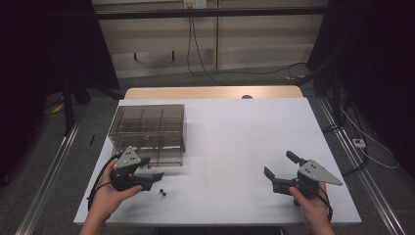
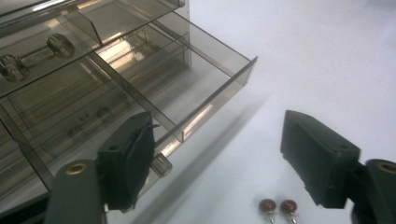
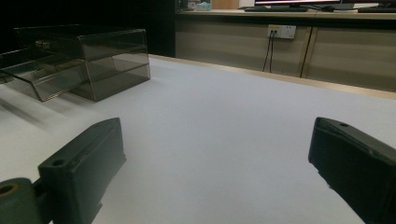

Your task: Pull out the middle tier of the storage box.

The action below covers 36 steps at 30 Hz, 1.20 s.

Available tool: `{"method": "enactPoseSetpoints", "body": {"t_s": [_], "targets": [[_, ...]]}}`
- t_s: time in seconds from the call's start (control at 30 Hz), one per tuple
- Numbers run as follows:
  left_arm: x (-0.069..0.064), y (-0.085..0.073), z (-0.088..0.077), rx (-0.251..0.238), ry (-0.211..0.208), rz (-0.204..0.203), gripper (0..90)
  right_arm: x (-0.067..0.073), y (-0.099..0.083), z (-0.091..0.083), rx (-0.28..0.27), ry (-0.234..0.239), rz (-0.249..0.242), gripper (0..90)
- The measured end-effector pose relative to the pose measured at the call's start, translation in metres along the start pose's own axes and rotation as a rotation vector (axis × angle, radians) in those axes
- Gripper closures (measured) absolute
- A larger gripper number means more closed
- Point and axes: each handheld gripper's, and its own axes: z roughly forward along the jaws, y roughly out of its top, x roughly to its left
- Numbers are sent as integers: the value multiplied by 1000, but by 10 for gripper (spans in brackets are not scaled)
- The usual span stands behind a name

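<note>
Smoked, see-through plastic made up the drawer cabinet [image 1: 147,129] at the left of the white table [image 1: 230,147], a boxy unit with thin partition walls. In the left gripper view one drawer [image 2: 187,88] stood pulled out, shallow and straight-edged, split into compartments by slim dividers, with a small clear round knob [image 2: 161,164] on its front. We held the left gripper [image 1: 159,177] just in front of that drawer, its matte black fingers [image 2: 126,161] spread apart with nothing between them, one finger beside the knob; whether it touched we could not tell. On the table just beside that gripper lay two small round reddish-brown beads on short metal stems [image 2: 279,207], side by side and glossy. We held the right gripper [image 1: 280,164] well apart, near the table's right edge, its blocky dark fingers [image 3: 84,172] wide open over bare table. Grey three-cornered metal plates topped both grippers. We could read no writing or label on any of it.
</note>
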Motion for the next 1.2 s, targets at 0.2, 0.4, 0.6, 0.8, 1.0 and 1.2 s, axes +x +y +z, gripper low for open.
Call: {"method": "enactPoseSetpoints", "body": {"t_s": [0.2,0.4,0.6,0.8,1.0,1.2], "targets": [[-5,-2,-3,-1,-9,-17,233,0,0,1,1,2,0,30],[-12,-3,-3,-11,-29,-25,215,0,0,1,-1,2,-2,30],[-16,-7,1,2,-35,-35,187,1,0,1,-1,4,-1,30],[-16,-11,6,17,-48,-75,141,0,0,1,-2,4,-2,30],[-13,-14,6,14,-30,-117,116,0,1,1,-2,4,-2,30],[-10,-18,4,8,-14,-98,219,1,1,1,-4,5,1,30]]}}
